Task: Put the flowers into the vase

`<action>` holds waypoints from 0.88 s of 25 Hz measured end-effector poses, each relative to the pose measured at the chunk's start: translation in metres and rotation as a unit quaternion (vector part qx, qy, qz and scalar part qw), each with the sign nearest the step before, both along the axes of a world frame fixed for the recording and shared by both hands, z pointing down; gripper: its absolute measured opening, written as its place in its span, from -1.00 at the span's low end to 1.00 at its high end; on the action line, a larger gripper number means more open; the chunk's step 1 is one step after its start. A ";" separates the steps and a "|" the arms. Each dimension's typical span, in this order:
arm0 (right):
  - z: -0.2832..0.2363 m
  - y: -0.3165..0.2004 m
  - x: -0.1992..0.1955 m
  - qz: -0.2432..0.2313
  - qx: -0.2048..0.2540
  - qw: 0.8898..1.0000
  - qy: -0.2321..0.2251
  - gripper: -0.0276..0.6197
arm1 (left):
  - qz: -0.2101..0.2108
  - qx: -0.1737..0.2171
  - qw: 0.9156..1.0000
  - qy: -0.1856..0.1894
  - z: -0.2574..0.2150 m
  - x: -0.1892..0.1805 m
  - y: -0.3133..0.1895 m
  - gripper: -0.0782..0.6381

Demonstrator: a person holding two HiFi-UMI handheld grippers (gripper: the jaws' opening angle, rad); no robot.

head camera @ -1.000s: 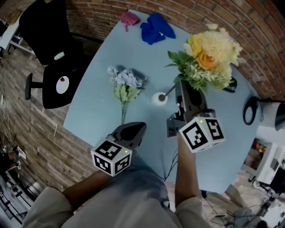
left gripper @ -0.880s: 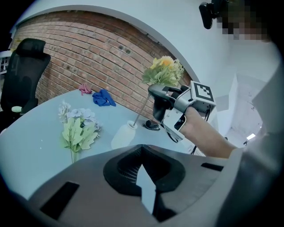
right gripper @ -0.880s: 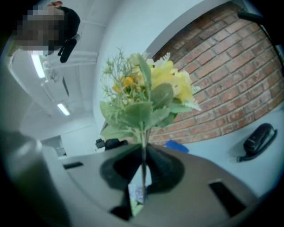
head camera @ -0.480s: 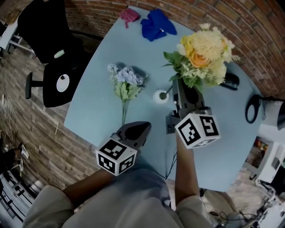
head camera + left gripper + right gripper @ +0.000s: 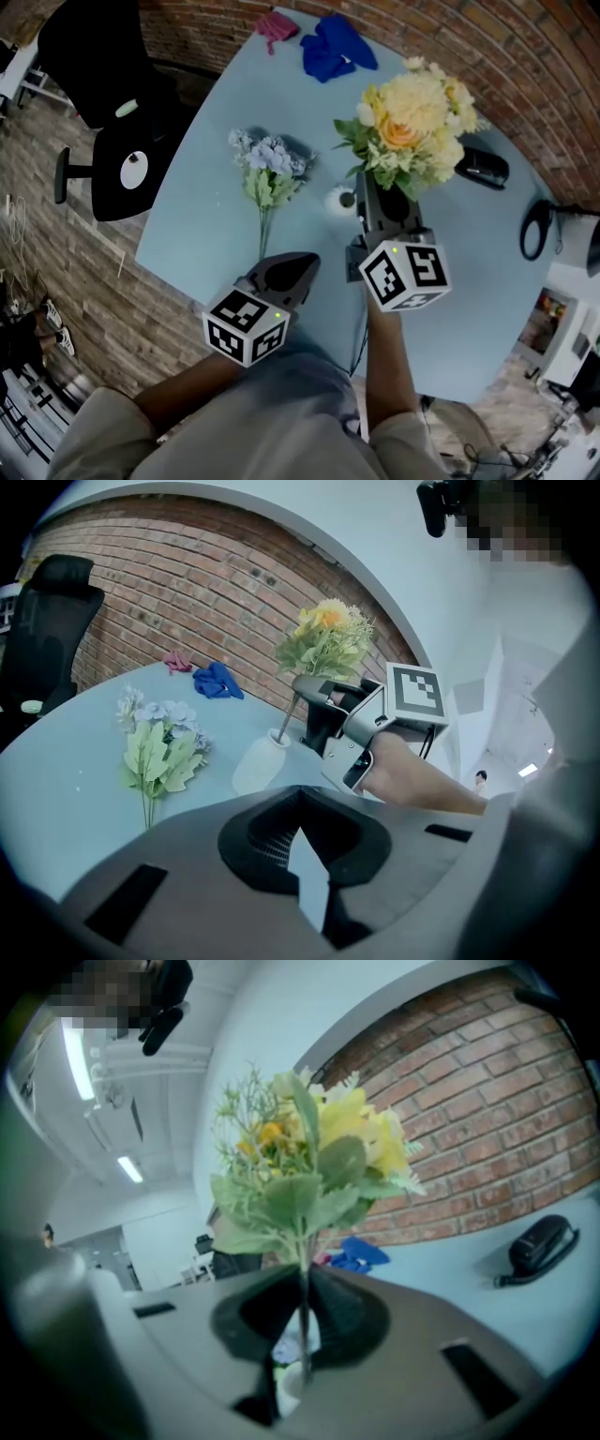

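A yellow and white bouquet [image 5: 408,122] stands tilted above the table, and my right gripper [image 5: 368,190] is shut on its thin stem. The stem runs down to the mouth of a small white vase [image 5: 339,200]. In the right gripper view the stem [image 5: 303,1321] is pinched between the jaws, with the vase [image 5: 287,1384] just below. A second bunch of pale purple flowers [image 5: 267,173] lies flat on the table to the left. My left gripper [image 5: 286,274] rests near the table's front edge, shut and empty. The left gripper view shows the vase [image 5: 256,761] and the right gripper [image 5: 317,703].
A light blue round table [image 5: 206,216] stands against a brick wall. A blue cloth [image 5: 333,47] and a pink cloth [image 5: 278,25] lie at its far edge. A black device [image 5: 486,167] sits at the right, and a black office chair [image 5: 103,112] stands at the left.
My right gripper has come down with the yellow bouquet, bringing its stem lower at the vase. The left gripper has stayed where it was.
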State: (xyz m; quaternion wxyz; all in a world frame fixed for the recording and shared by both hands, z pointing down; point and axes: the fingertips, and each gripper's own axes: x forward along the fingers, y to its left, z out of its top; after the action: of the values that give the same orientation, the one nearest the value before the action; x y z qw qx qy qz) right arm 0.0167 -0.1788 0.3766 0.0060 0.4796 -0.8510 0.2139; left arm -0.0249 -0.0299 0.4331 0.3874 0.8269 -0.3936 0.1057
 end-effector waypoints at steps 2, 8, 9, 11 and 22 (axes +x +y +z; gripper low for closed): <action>0.005 0.001 0.000 0.000 -0.002 1.000 0.004 -0.77 | 0.000 0.000 1.000 0.000 0.001 0.001 0.000 -0.73; 0.014 0.007 -0.007 -0.013 0.004 0.999 0.032 -0.77 | 0.001 -0.002 1.000 -0.001 0.002 0.000 0.003 -0.73; 0.015 0.008 -0.009 -0.018 0.008 0.999 0.039 -0.77 | 0.001 -0.002 1.000 0.000 0.002 0.000 0.003 -0.73; 0.016 0.011 -0.014 -0.027 0.016 0.998 0.054 -0.77 | 0.000 -0.002 1.000 0.000 0.002 0.000 0.003 -0.73; 0.025 0.019 -0.021 -0.043 0.022 0.994 0.097 -0.76 | 0.000 -0.004 1.000 0.003 0.003 0.000 0.005 -0.73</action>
State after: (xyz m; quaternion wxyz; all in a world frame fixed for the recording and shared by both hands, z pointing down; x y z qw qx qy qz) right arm -0.0045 -0.1601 0.4019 0.0876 0.4608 -0.8708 0.1470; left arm -0.0246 -0.0244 0.4360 0.3919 0.8258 -0.3916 0.1051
